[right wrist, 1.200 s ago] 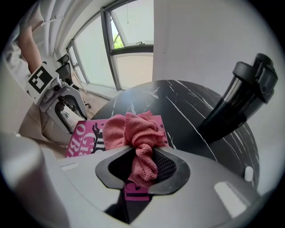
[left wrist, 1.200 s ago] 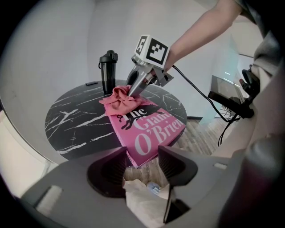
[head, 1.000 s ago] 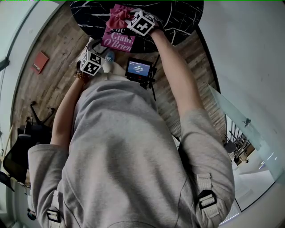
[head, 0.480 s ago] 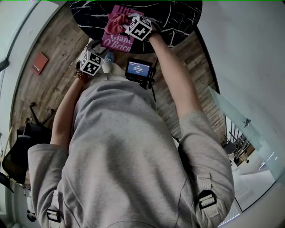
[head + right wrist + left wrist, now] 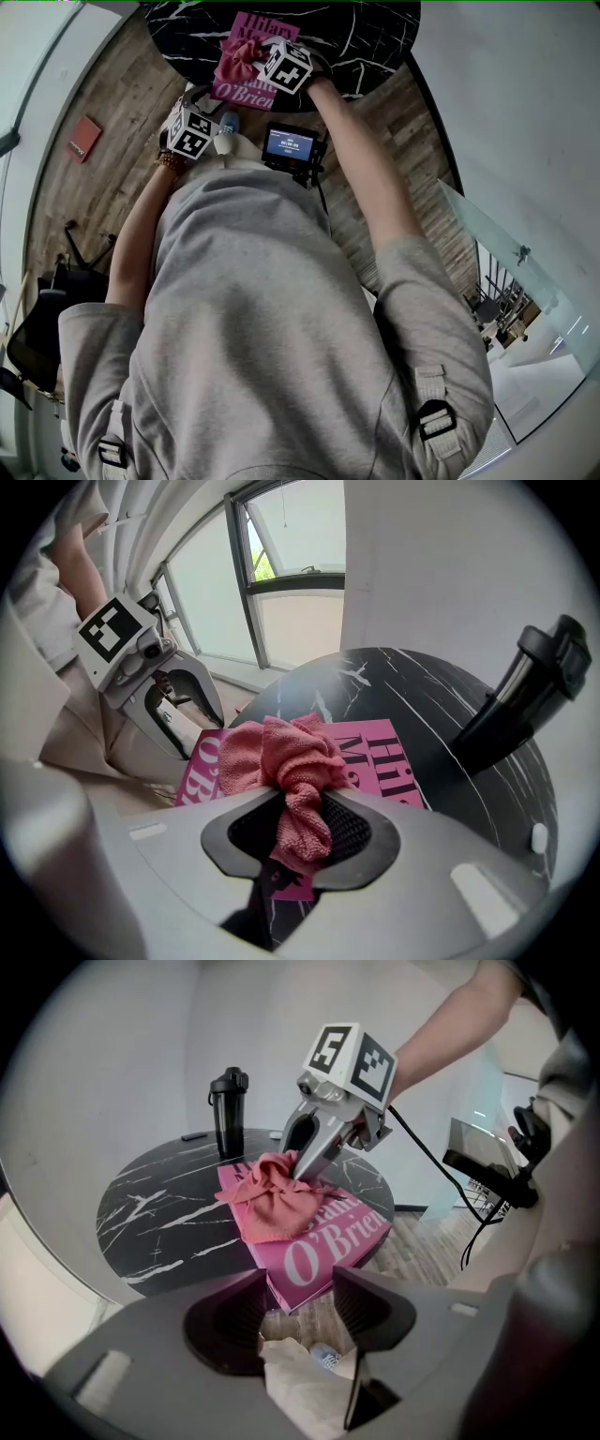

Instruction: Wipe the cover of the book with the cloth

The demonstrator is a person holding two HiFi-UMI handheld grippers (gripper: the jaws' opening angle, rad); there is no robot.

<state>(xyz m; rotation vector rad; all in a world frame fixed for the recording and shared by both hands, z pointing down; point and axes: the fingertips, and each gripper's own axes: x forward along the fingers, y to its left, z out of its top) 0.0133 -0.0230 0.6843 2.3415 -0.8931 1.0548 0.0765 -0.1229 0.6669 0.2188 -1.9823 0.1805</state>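
**Head view, looking steeply down.** A round black marble table is seen at the top. A pink book is laid at its near edge and overhangs that edge. A crumpled pink cloth lies on the book's cover and is touched by the right gripper, whose marker cube faces up. The left gripper is held off the table, just short of the near edge, over the wooden floor. A small lit monitor is seen beside it, above a grey sweatshirt. A flat red object lies on the floor.
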